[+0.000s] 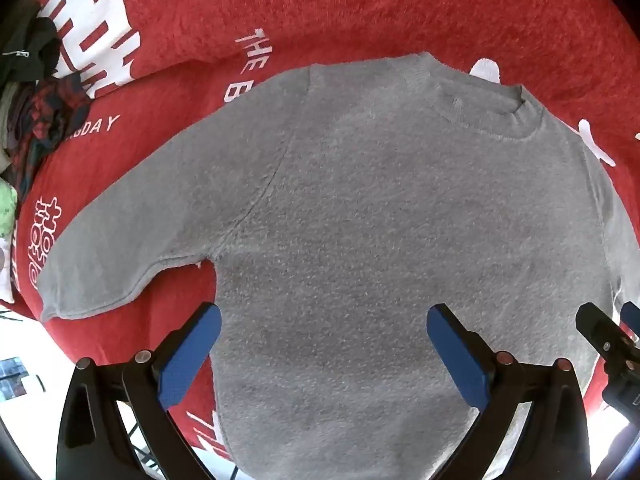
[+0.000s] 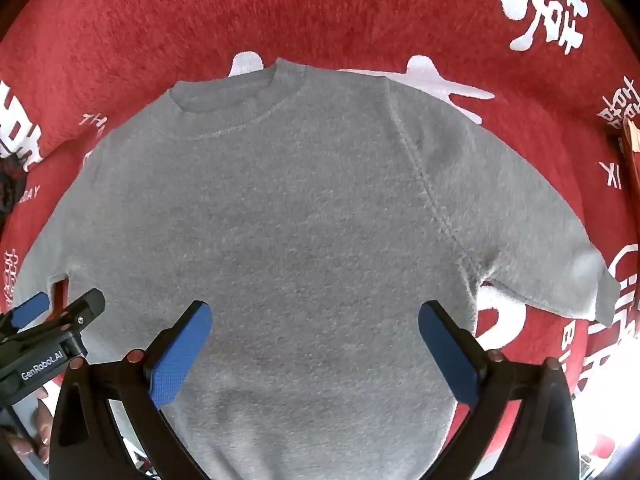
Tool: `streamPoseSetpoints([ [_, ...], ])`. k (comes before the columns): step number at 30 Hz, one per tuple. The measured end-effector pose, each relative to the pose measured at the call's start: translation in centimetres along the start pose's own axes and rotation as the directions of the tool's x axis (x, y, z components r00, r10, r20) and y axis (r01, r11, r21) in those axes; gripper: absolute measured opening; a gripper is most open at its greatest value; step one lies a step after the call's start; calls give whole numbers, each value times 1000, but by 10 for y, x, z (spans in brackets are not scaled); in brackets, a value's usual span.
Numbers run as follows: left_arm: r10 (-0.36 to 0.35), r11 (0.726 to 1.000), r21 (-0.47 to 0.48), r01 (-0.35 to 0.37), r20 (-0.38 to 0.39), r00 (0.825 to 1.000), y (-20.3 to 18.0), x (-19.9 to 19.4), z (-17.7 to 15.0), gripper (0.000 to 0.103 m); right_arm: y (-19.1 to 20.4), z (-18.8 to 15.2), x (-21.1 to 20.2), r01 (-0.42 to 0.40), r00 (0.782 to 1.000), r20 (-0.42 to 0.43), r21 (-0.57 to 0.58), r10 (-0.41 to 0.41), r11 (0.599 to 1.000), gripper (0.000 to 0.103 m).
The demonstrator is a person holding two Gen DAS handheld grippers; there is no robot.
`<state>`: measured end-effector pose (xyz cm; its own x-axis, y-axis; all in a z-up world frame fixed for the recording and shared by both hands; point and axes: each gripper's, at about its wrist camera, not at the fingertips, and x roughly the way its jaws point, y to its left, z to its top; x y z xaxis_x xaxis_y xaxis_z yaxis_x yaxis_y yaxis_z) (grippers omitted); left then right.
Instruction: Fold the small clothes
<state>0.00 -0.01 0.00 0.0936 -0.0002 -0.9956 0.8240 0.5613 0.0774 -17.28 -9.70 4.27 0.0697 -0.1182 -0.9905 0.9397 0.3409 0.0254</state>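
A small grey sweatshirt point(image 1: 360, 208) lies flat and spread out on a red blanket point(image 1: 360, 4) with white lettering, collar at the far side, both short sleeves out to the sides. My left gripper point(image 1: 324, 320) hangs open above its lower body near the left side seam, blue pads wide apart, nothing between them. In the right wrist view the same sweatshirt point(image 2: 288, 216) fills the middle. My right gripper point(image 2: 315, 318) is open over its lower body with nothing held. Each gripper shows at the edge of the other's view: the right gripper point(image 1: 608, 332), the left gripper point(image 2: 60, 316).
A heap of dark and red-patterned clothes point(image 1: 44, 120) lies at the blanket's left edge. The red blanket point(image 2: 320, 8) stretches beyond the collar. A person's fingers point(image 2: 40, 432) show at the lower left. White floor point(image 1: 24, 344) lies past the blanket's near-left edge.
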Motion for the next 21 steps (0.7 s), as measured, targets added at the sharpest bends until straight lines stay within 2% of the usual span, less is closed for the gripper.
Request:
streamPoseSetpoints([
  [21, 4, 1000, 2, -4, 12, 1000, -2, -5, -2, 103, 8, -5, -2, -5, 1000, 1, -5, 5, 1000, 103],
])
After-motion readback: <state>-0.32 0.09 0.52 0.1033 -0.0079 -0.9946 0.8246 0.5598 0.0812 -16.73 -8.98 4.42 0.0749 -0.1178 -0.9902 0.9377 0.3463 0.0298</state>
